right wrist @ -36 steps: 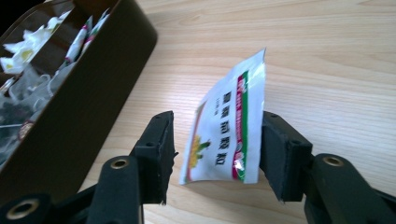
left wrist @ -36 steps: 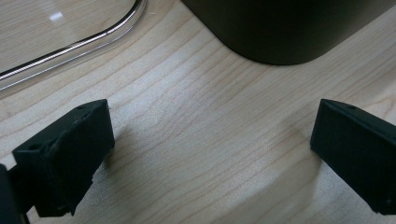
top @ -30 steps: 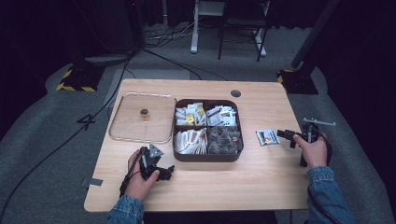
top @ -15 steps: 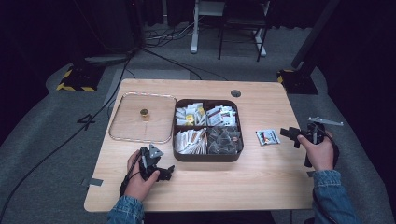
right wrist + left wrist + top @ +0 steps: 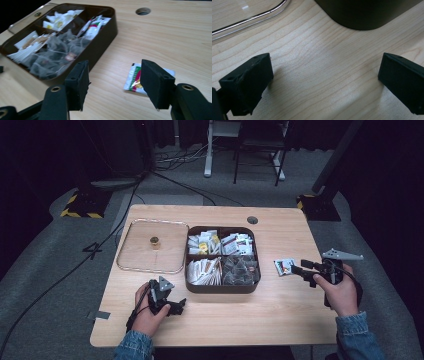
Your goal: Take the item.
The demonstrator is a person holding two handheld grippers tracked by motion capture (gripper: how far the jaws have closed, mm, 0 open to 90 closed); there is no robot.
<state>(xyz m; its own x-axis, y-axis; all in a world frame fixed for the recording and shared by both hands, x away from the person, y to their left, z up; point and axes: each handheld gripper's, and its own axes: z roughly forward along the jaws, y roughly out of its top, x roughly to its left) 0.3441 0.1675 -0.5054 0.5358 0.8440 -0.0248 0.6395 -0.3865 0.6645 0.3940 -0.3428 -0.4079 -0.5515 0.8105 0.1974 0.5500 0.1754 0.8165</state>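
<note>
A dark brown box (image 5: 220, 287) with four compartments of tea bags stands mid-table. Right of it a white tea packet (image 5: 285, 266) with red and green print lies flat on the wood. My right gripper (image 5: 301, 269) hovers just right of the packet, pointing at it. Its jaws have just been opening and nothing is between them. In the right gripper view the packet (image 5: 133, 80) lies on the table beyond the right jaw of that gripper (image 5: 115, 82), with the box (image 5: 100, 47) to its left. My left gripper (image 5: 177, 307) rests open on the table before the box.
A clear lid (image 5: 135, 257) with a gold knob (image 5: 154, 241) lies left of the box. In the left gripper view the lid's edge (image 5: 249, 21) and the box corner (image 5: 362, 12) sit past the open left gripper (image 5: 324, 82). A cable hole (image 5: 252, 220) is near the far edge.
My right gripper has lifted and drawn back a little to the right, away from the packet, with its jaws wider. The packet stays flat on the table. The left hand is still.
</note>
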